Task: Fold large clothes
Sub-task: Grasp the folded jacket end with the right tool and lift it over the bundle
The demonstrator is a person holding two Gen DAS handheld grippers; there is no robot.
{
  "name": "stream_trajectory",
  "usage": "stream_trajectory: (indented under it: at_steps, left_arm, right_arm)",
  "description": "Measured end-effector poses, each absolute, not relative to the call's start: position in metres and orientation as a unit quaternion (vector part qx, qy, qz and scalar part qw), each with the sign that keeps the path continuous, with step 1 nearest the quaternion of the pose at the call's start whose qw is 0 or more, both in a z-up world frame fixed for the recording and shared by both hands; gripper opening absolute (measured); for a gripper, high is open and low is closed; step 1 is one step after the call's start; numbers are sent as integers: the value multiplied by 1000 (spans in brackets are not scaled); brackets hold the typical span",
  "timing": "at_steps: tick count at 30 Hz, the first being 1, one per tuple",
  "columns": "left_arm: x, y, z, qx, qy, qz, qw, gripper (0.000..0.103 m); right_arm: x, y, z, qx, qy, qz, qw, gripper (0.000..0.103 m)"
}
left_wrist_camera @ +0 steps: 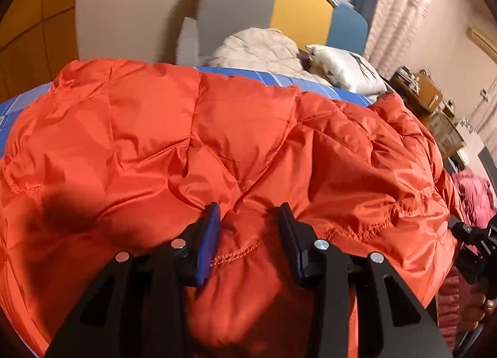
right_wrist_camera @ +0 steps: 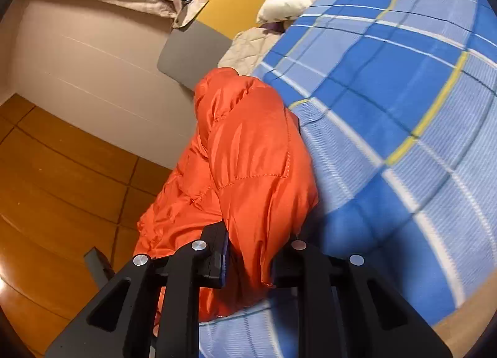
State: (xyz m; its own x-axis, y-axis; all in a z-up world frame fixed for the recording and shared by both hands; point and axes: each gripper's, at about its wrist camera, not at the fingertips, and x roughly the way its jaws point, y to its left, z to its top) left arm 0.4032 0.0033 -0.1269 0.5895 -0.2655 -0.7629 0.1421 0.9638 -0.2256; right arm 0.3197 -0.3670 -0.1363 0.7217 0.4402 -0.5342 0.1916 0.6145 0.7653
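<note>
On the blue plaid bedspread (right_wrist_camera: pixel 388 84), both my left gripper (left_wrist_camera: pixel 248 227) and right gripper (right_wrist_camera: pixel 257 252) pinch the orange puffer jacket (left_wrist_camera: pixel 217 140), which spreads toward twelve o'clock.

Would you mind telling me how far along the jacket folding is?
Early. Done: the orange jacket is on the bed. In hand: left gripper and right gripper each pinch its fabric. Left: it is still bunched, partly hanging off the edge, with no neat fold showing.

Left gripper (left_wrist_camera: pixel 250 213) jaws parted; right gripper (right_wrist_camera: pixel 253 233) jaws parted, gripping fabric
</note>
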Motion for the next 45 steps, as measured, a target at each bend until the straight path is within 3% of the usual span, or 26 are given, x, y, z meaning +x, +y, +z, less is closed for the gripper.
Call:
stream_trajectory:
  at_steps: [4, 8, 14, 21, 22, 23, 24, 27, 30, 37, 45]
  left_arm:
    - [406, -3, -127, -76, 443, -113, 886, 38]
    - [407, 0, -120, -77, 439, -114, 888, 37]
    - [407, 0, -109, -71, 422, -123, 895, 37]
    - [422, -4, -121, -84, 440, -131, 885, 37]
    - [423, -4, -123, -83, 440, -132, 884, 37]
    - [423, -4, -124, -83, 439, -133, 884, 37]
    - [424, -3, -125, -83, 439, -135, 884, 37]
    - [426, -2, -130, -89, 441, -137, 883, 37]
    - [427, -3, -134, -89, 444, -136, 881, 37]
    - [433, -3, -142, -97, 452, -137, 876, 37]
    - [431, 7, -141, -114, 455, -145, 871, 35]
  right_arm:
    - [313, -373, -147, 458, 365, 79, 807, 35]
    - [309, -378, -158, 485, 362, 69, 793, 72]
    - [302, -382, -171, 513, 354, 63, 780, 84]
    - [320, -357, -173, 499, 363, 71, 783, 82]
    - [321, -355, -173, 500, 362, 74, 783, 78]
    - [323, -354, -173, 498, 364, 75, 783, 63]
    - [323, -352, -172, 494, 364, 74, 786, 55]
    - [323, -347, -157, 470, 362, 81, 801, 39]
    - [325, -334, -127, 427, 355, 88, 827, 30]
    - [329, -275, -47, 290, 332, 137, 887, 26]
    - [339, -219, -3, 207, 329, 174, 905, 25]
